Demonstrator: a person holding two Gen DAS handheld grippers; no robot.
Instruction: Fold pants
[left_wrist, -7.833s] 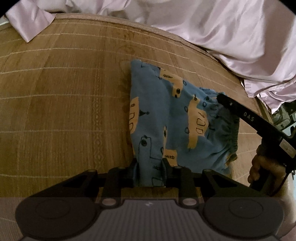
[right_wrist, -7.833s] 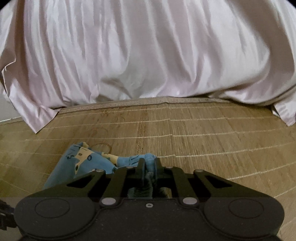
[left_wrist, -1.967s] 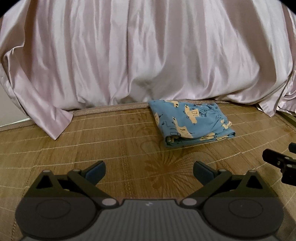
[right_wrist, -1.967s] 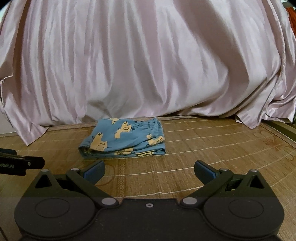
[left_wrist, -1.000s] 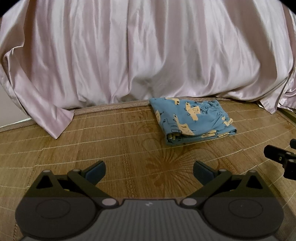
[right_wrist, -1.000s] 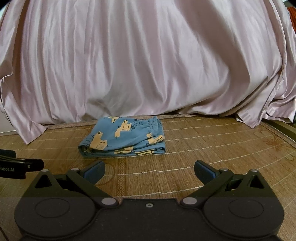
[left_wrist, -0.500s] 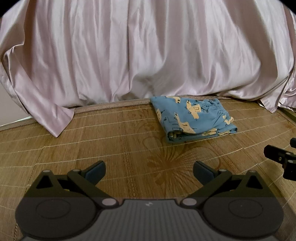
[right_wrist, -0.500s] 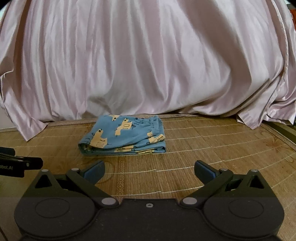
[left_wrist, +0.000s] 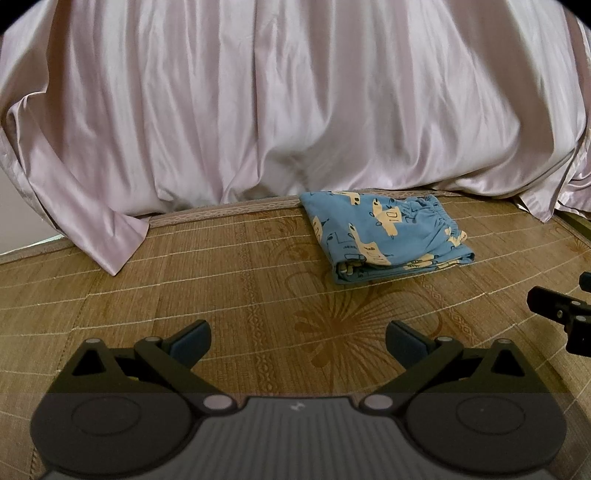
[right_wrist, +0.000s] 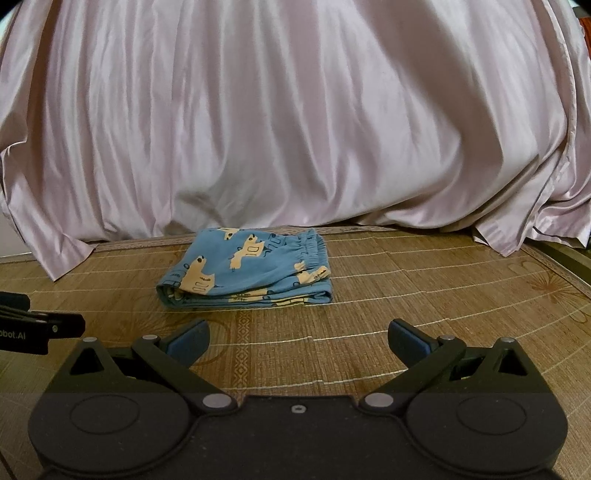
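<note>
A folded pair of blue pants (left_wrist: 384, 236) printed with yellow vehicles lies flat on a woven bamboo mat (left_wrist: 229, 280), just in front of the pale pink satin sheet (left_wrist: 280, 103) that drapes down to the mat's far edge. The bundle's long axis runs roughly parallel to that sheet; in the right wrist view the gathered elastic waistband (right_wrist: 310, 247) sits at the end toward the right, with the layered folded edges facing the cameras. The left hand-held gripper (left_wrist: 298, 338) hovers over bare mat on the near side of the pants, well apart from them, its blue-padded fingers spread wide and holding nothing. The right hand-held gripper (right_wrist: 298, 338) is likewise spread wide and empty, also on the near side of the pants and clear of the cloth. Each tool's black tip shows at the edge of the other's view, to either side of the pants
</note>
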